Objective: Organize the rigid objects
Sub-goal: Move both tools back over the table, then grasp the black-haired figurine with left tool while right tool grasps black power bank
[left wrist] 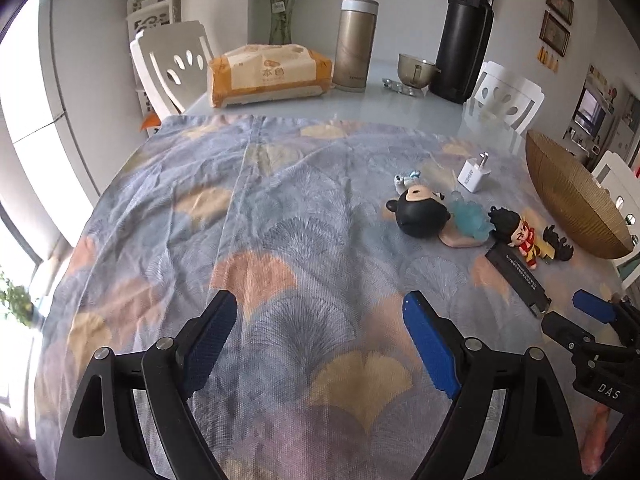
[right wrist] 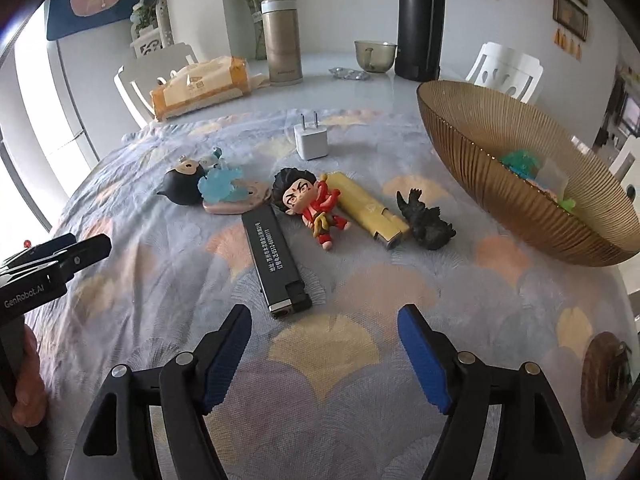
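Behind the floral-patterned tablecloth (right wrist: 160, 264), the orange tissue pack (right wrist: 200, 86), champagne steel thermos (right wrist: 282, 40), olive glass cup (right wrist: 376, 55) and tall black flask (right wrist: 420, 20) stand near 2 white chairs (right wrist: 506, 68).

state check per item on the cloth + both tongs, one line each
left tongs: open, empty
right tongs: open, empty
black lighter: lying flat
yellow lighter: lying flat
red figurine: lying on back
dark dinosaur figure: tipped over
white charger: prongs up
amber bowl: tilted, holds some items
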`<state>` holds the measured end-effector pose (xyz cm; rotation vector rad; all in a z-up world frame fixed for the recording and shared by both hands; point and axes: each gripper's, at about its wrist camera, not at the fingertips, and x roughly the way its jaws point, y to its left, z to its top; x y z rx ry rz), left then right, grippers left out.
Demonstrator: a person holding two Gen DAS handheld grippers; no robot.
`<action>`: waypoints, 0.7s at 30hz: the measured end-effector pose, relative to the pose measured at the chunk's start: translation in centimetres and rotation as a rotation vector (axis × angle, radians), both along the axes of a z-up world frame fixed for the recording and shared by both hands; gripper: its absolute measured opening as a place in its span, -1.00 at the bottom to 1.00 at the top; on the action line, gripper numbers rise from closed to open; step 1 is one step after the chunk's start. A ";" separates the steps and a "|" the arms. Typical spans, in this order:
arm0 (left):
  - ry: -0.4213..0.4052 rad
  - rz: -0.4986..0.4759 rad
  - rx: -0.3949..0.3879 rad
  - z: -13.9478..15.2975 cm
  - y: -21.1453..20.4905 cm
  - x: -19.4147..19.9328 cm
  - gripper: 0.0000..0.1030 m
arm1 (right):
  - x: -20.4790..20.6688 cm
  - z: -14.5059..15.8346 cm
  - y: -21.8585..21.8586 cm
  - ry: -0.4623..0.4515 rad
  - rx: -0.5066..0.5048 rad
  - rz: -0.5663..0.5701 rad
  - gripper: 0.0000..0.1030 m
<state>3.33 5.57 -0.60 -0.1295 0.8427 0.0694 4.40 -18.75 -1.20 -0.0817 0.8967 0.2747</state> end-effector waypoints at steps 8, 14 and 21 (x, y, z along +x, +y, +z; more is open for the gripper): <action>0.052 -0.157 0.021 2.4 -3.0 3.8 0.64 | 2.5 0.3 0.5 0.142 0.116 0.032 0.12; 0.069 -0.221 0.132 1.0 -5.8 8.3 0.62 | 3.1 -0.4 2.5 0.082 0.048 0.034 0.01; 0.065 -0.279 0.038 0.3 -5.7 10.4 -0.12 | 2.4 -0.6 4.2 -0.002 -0.060 0.060 -0.43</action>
